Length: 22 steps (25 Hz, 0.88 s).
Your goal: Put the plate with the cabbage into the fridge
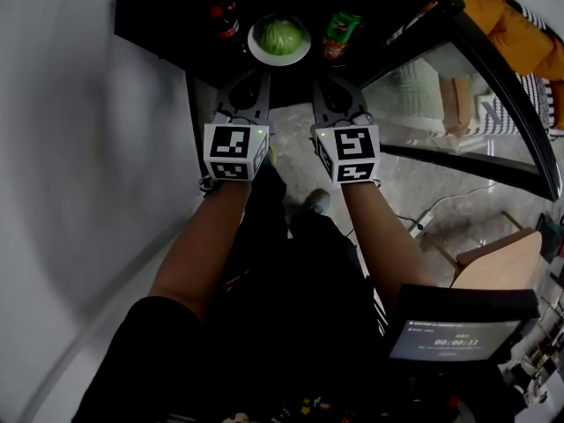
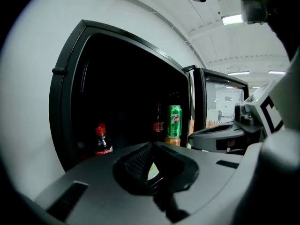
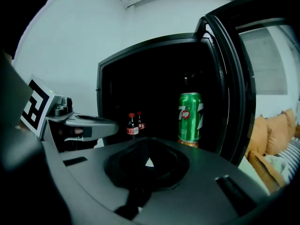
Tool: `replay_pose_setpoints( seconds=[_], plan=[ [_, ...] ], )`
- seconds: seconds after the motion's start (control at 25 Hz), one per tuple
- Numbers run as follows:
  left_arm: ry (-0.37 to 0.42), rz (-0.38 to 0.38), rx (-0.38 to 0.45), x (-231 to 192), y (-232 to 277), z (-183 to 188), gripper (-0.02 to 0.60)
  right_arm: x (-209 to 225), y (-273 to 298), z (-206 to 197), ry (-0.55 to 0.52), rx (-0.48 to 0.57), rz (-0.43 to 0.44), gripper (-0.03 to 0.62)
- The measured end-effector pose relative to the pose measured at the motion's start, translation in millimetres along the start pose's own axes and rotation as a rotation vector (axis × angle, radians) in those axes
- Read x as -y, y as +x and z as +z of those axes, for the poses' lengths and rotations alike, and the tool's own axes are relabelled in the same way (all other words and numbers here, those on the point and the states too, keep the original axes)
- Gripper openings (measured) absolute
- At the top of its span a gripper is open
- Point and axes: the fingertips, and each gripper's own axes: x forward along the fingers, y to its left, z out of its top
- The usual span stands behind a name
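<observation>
Inside the fridge (image 1: 159,16), the plate (image 1: 256,51) sits between bottle (image 1: 226,22) and can (image 1: 340,32), with both grippers at its near rim.

The plate, with the cabbage (image 1: 280,36) on it, rests on the dark shelf, bottle just to its left and can just to its right, filling the gap between them. The left gripper (image 1: 262,74) meets the near-left rim and the right gripper (image 1: 320,79) the near-right. A hold on both sides likely keeps the plate level so the round cabbage does not roll. Each gripper's own view shows its jaws pinched to a thin slit with a pale sliver in it, which I take for the rim, so both seem clenched on the plate, not let go. The door (image 1: 493,77) stands wide on the right, clear of the arms. What remains, I judge, is to release and draw back.
</observation>
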Motion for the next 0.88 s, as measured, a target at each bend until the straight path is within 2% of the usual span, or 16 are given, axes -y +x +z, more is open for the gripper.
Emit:
replay_pose_setpoints(
  seconds=[0.24, 0.88],
  plan=[
    [0.004, -0.004, 0.023, 12, -18, 28, 0.005, -2, -18, 23, 0.008, 0.019, 0.007, 0.006],
    [0.026, -0.016, 0.051, 28, -49, 57, 0.003, -3, -45, 52, -0.008, 0.051, 0.040, 0.006]
  ],
)
